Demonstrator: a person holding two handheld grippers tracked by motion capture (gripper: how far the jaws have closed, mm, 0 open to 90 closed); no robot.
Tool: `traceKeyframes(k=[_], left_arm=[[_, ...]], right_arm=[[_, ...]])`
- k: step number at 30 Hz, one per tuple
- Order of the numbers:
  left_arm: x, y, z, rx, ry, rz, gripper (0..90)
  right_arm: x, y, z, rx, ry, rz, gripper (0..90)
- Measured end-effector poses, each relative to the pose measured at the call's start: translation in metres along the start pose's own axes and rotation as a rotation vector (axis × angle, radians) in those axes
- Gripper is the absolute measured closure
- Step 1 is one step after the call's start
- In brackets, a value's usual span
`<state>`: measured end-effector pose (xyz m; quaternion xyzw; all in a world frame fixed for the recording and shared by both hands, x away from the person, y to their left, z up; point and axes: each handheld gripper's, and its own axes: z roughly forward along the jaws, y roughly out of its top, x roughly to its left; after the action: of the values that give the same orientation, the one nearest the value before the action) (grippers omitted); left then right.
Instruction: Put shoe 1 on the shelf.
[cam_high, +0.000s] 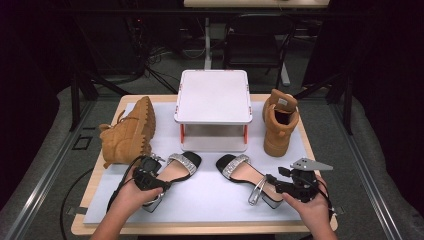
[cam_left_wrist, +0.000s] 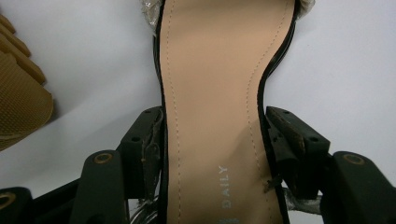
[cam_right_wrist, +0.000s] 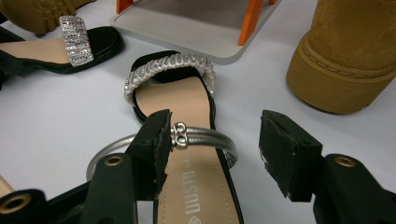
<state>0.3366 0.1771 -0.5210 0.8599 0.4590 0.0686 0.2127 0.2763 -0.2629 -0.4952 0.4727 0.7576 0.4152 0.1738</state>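
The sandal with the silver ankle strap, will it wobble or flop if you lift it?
The sandal probably keeps its shape: its sole looks flat and stiff. The thin silver ankle strap arches loosely, so it may well flop about. The block heel makes the back end heavier, so a lift from one end might tip it.

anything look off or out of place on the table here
One thing: the left tan boot lies tipped on its side, lugged sole facing the white stand, while its mate, the right tan boot, stands upright. The two sandals sit flat, toes toward the stand.
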Motion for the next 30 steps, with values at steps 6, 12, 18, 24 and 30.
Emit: traceKeyframes(k=[6,12,18,24,30], left_arm=[[0.000,0.000,0.000,0.002,0.001,0.003,39.6],[0.000,0.001,0.001,0.003,0.005,0.004,39.6],[0.000,0.001,0.000,0.003,0.002,0.005,39.6],[0.001,0.001,0.000,0.000,0.000,-0.005,39.1],[0.002,0.000,0.000,-0.003,-0.010,-0.006,38.8]], right_arm=[[0.002,0.015,0.001,0.044,0.010,-0.022,40.9],[0.014,0.022,0.017,0.138,0.033,-0.096,37.4],[0.022,0.027,0.031,0.216,0.058,-0.148,36.2],[0.029,0.032,0.042,0.286,0.067,-0.202,35.0],[0.031,0.034,0.050,0.328,0.060,-0.237,34.2]])
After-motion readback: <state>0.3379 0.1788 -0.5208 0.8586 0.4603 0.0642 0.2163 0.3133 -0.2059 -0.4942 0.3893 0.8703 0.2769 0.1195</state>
